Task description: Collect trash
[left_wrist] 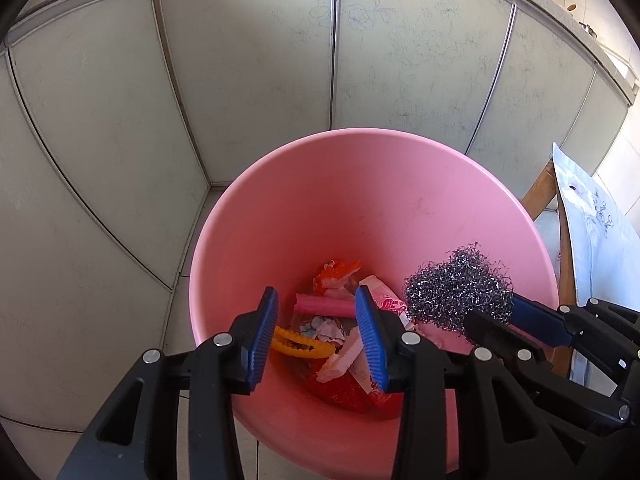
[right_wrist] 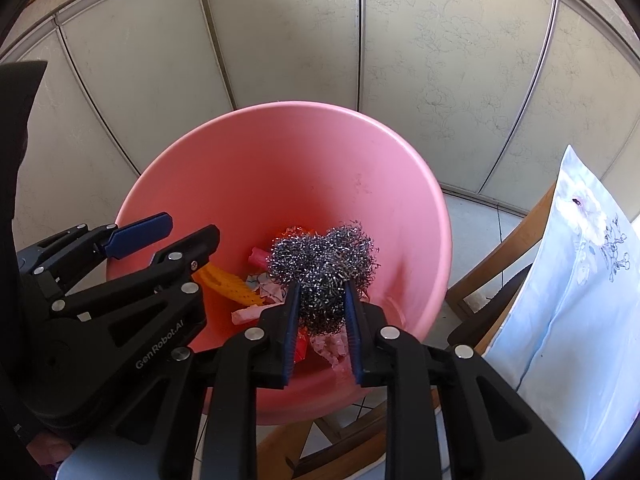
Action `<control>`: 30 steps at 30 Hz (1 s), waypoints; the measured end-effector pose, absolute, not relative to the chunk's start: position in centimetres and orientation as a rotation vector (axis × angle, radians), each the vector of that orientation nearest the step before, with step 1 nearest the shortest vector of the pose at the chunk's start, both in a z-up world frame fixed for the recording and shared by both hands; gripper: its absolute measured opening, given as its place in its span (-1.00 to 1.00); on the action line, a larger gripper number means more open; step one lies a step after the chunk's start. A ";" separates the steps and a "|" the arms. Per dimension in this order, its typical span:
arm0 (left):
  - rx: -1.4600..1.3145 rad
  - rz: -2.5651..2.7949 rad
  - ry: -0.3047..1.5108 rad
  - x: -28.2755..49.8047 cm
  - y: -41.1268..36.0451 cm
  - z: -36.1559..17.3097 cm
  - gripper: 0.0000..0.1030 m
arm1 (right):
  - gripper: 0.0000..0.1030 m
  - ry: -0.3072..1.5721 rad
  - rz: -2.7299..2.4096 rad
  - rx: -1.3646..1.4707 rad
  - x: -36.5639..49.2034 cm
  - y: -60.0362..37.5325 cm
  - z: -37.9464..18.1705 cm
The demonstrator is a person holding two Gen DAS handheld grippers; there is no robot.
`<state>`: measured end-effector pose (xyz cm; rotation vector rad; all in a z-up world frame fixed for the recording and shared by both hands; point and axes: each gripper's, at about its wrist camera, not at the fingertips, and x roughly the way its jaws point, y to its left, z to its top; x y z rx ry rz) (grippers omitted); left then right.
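A pink bin [left_wrist: 360, 200] stands on the floor below both grippers. At its bottom lies trash: an orange wrapper [left_wrist: 336, 274], a pink tube [left_wrist: 324, 305], a yellow toothed plastic piece [left_wrist: 302, 346], and red and pink wrappers. My left gripper [left_wrist: 316, 300] hangs open over the bin with nothing between its blue pads. My right gripper [right_wrist: 322, 286] is shut on a steel wool scourer [right_wrist: 324, 264], held above the bin's inside. In the left wrist view the scourer [left_wrist: 460, 284] is at the bin's right side. In the right wrist view the left gripper [right_wrist: 188, 228] is at the bin's left rim [right_wrist: 300, 160].
Pale cabinet panels [left_wrist: 260, 72] with faint flower drawings stand right behind the bin. To the right is a wooden chair [right_wrist: 500, 248] with a light blue floral pillow [right_wrist: 580, 300] leaning on it. The tiled floor [left_wrist: 180, 300] shows left of the bin.
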<state>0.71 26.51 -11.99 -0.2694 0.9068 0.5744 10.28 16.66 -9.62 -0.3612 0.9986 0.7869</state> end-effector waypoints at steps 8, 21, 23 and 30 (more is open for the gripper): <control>-0.275 0.574 0.908 0.7 26.8 -11.9 -0.13 | -0.53 1.001 0.796 -0.364 10.4 16.7 -9.6; -0.284 0.555 0.895 0.4 26.9 -11.5 0.11 | -0.01 0.991 0.815 -0.374 10.1 16.6 -9.7; -0.283 0.554 0.891 0.6 26.9 -11.4 0.11 | -0.01 0.990 0.815 -0.371 9.9 16.5 -9.7; -0.271 0.552 0.862 0.5 26.7 -10.5 0.11 | -0.01 0.980 0.818 -0.330 10.0 15.9 -9.0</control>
